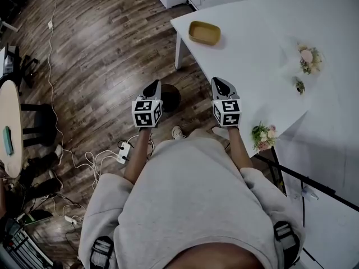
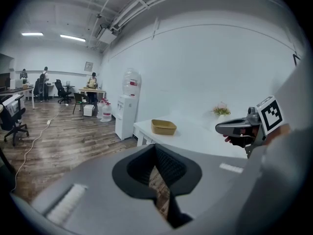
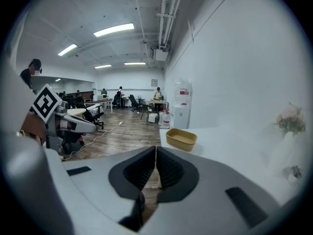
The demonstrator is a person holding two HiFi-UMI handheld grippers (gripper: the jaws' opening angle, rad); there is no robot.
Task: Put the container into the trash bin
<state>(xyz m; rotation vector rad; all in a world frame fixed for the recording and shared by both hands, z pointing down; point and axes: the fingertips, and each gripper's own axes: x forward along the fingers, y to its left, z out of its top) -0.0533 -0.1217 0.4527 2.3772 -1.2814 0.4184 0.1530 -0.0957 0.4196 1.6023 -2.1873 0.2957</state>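
Observation:
The tan, shallow container (image 1: 204,32) sits empty near the far corner of the white table (image 1: 252,55). It also shows in the left gripper view (image 2: 164,127) and the right gripper view (image 3: 181,139), ahead of both grippers and well out of reach. A dark round bin (image 1: 170,98) stands on the wooden floor by the table's edge, between my two grippers. My left gripper (image 1: 152,84) (image 2: 155,148) is over the floor, its jaws shut and empty. My right gripper (image 1: 219,82) (image 3: 156,150) is at the table's near edge, also shut on nothing.
Small flower bunches (image 1: 308,58) (image 1: 263,136) stand on the table's right side. A water dispenser (image 2: 128,112) stands beyond the table's far end. Cables and a power strip (image 1: 123,152) lie on the floor at the left, near a round table (image 1: 8,128). People sit far off.

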